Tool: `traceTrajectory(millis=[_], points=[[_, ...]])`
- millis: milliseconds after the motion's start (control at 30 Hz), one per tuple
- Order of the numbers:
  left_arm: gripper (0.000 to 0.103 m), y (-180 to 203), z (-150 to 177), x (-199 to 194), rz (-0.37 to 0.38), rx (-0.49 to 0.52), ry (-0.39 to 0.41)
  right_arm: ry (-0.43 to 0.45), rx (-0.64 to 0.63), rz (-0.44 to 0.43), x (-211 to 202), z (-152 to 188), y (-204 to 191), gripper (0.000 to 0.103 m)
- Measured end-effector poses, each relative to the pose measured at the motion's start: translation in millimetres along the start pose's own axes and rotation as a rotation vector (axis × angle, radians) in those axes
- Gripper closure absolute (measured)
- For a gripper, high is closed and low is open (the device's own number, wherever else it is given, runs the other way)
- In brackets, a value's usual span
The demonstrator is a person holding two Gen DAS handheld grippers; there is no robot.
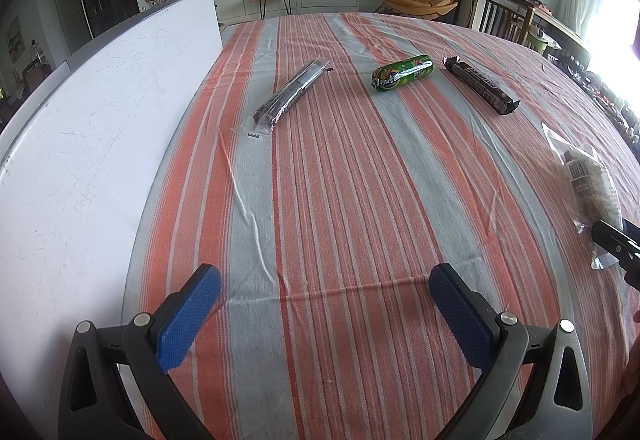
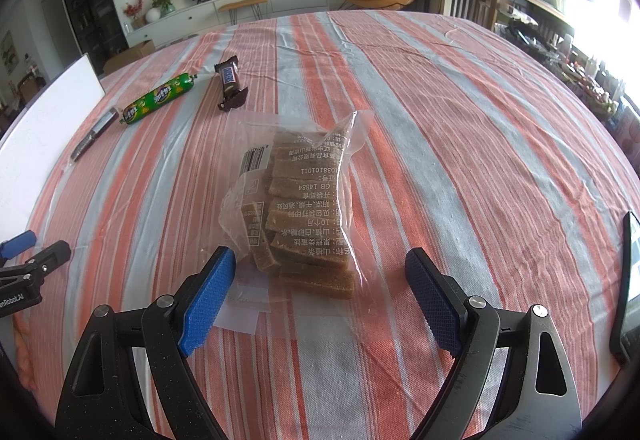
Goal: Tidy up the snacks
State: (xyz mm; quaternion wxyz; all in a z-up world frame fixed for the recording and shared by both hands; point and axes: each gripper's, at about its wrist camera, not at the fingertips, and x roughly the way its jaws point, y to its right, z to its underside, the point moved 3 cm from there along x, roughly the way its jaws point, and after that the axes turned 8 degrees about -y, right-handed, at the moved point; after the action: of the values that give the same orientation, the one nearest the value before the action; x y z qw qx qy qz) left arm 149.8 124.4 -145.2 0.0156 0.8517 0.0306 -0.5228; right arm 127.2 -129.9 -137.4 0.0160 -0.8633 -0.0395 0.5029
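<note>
Right gripper (image 2: 320, 296) stood wide open, empty, straddling the bag (image 2: 298, 207). Left gripper (image 1: 324, 316) likewise open, empty. Film probably slippery, bars stiff; best gripped mid-stack.

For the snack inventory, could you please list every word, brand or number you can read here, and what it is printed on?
"GB 14884": clear bag of brown bars, printed upside down.
"1038101011": same bag, partly cut off.
"nRobot.AI": left gripper body, start cut off.
Chinese text and barcode digits on the bag: too small to read.
Green sausage, chocolate bar, dark stick packet: lettering blurred.
</note>
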Motion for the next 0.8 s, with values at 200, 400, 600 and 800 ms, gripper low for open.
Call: traceTrajectory(millis=[200,400,600,800], points=[[0.001,-3,-9,-1,-0.013,-0.009,-0.052,0.000,0.000,0.000,0,0,0,0.014],[0.000,26,-75,-30,0.152,0.098,0.018,0.000,0.000,-0.001,0,0,0,0.013],[0.003,73,-153,7,0.133,0.277,-0.037,0.000,0.000,0.000,0,0,0,0.013],[0.019,94,-190,67,0.121,0.350,-0.128,0.000,-0.001,0.000,0,0,0,0.013]])
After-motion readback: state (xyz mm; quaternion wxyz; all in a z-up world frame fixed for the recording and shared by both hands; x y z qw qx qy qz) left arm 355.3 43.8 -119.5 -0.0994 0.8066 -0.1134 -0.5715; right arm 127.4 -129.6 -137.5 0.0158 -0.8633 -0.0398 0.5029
